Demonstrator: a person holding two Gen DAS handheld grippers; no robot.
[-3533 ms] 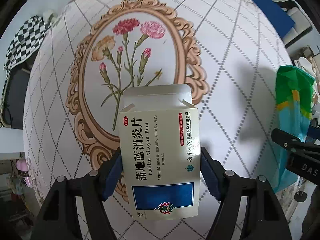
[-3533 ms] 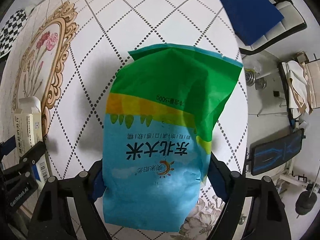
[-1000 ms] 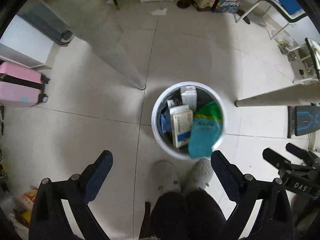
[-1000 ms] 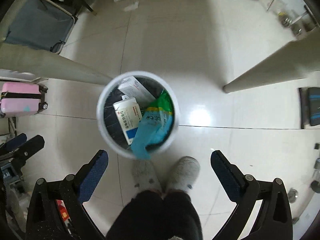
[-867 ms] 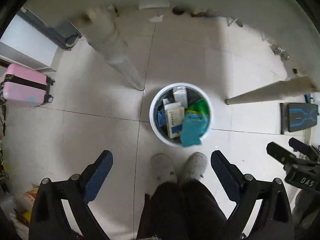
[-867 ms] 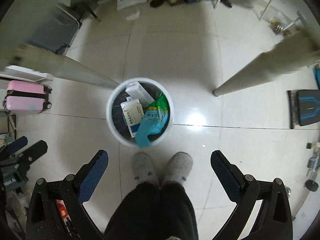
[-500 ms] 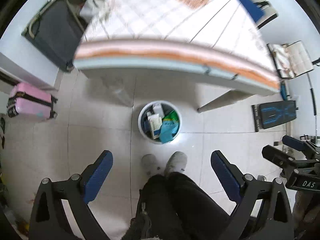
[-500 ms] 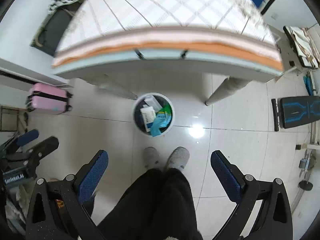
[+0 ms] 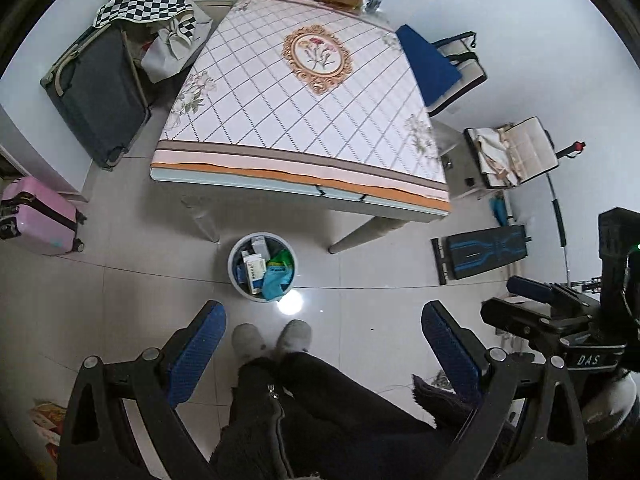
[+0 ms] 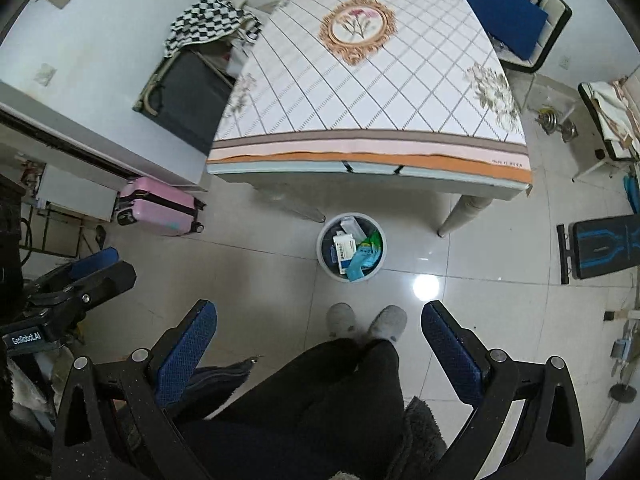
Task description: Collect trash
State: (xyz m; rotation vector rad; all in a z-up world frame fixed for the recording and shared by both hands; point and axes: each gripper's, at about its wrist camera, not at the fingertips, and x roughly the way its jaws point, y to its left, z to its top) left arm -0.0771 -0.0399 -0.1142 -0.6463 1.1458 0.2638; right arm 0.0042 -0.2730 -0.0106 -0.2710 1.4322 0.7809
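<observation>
Both tools were held high and looked almost straight down. The left gripper [image 9: 320, 344] stood with its blue pads spread wide and nothing between them, and the right gripper [image 10: 318, 344] was spread just as wide and just as empty.

The trash lay in the bin [image 9: 234, 254], a round white pail on the floor tiles, far below and ahead of both tools, just beyond the person's slippers [image 9: 272, 338]. In it sat a white medicine box [image 9: 255, 270] and a green-and-blue rice bag [image 9: 277, 278] that leaned over the near rim, with other small cartons behind them. From the left gripper the pail lay ahead and slightly toward its left finger; from the right gripper the same pail [image 10: 326, 240] lay ahead and slightly toward its right finger. Neither tool looked clearly nearer to it.

The table [image 9: 304, 168] stood farther ahead still, beyond the pail. What showed of its patterned cloth carried no loose wrapper or box; some boxes and packets crowded its far edge, too small to tell whether they were rubbish. So the deciding relation seemed to be forward and up: anything left to gather would lie past the pail on that top. If nothing remained there, the task looked close to finished.
</observation>
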